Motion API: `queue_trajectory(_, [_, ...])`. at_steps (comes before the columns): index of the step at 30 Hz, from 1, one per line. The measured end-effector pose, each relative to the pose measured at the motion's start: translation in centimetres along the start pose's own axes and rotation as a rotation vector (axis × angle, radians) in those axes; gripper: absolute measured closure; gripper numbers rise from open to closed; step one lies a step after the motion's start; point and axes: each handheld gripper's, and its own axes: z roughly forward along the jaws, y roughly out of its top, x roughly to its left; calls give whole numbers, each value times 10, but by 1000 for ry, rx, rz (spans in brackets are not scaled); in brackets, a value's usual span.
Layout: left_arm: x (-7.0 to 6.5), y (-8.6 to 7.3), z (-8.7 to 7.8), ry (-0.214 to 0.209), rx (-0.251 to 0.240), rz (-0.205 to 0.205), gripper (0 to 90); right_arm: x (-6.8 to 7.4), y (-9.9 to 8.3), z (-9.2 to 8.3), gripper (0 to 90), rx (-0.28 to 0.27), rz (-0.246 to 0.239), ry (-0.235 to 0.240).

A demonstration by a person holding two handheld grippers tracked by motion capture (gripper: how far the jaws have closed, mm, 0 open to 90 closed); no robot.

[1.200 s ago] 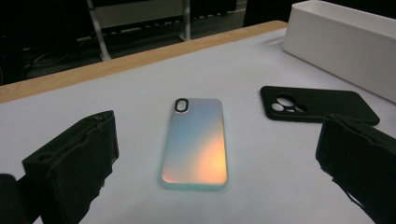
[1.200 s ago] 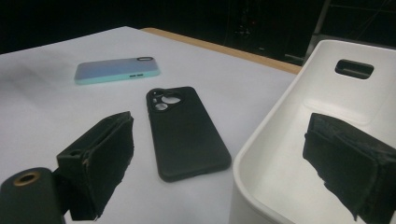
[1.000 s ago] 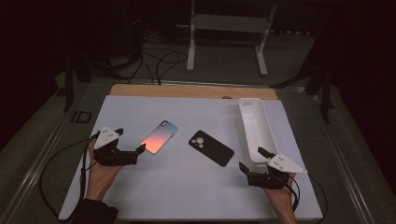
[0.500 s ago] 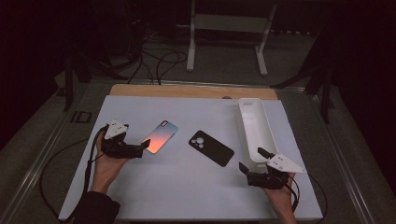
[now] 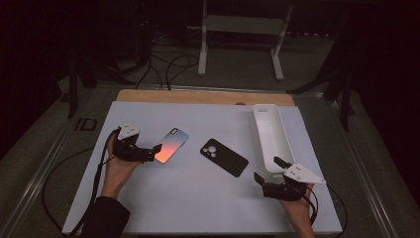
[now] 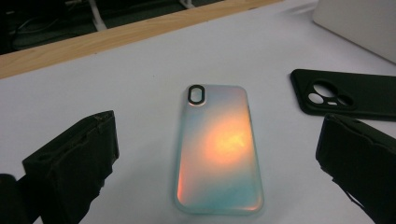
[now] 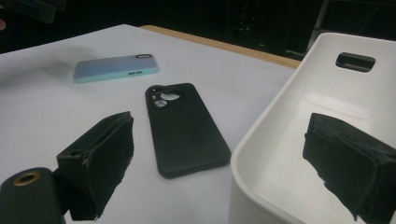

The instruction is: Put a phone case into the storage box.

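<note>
Left gripper [image 5: 154,151] spread wide, jaws astride bottom end of iridescent phone case [image 6: 218,149] w/o touching — case flat on white mat [image 5: 188,198], camera hole at 12. Black phone case [image 5: 224,157] near, at 3. Right gripper [image 5: 265,171] spread too — at white bin's [image 5: 270,134] near end.

No readable text, brand, number or sign anywhere: iridescent phone case [image 6: 218,149], black phone case [image 7: 185,126] and white tray [image 5: 270,139] all look blank (small print, if any, too blurred).

Iridescent orange-teal phone case [image 6: 218,149] — black case [image 5: 224,157] — white tray [image 5: 270,134]
</note>
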Motion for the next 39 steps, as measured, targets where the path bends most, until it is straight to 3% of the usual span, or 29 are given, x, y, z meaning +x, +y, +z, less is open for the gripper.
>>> queue_trajectory(11, [6,1,20,3,102,8,0,1,-1,1,87,6,0,0])
queue_trajectory(31, [8,0,50,7,230,0,0,-1,-1,0,88,3,2,-6])
queue_trajectory(39, [5,0,60,21,288,24,0,-1,-1,0,88,2,3,-6])
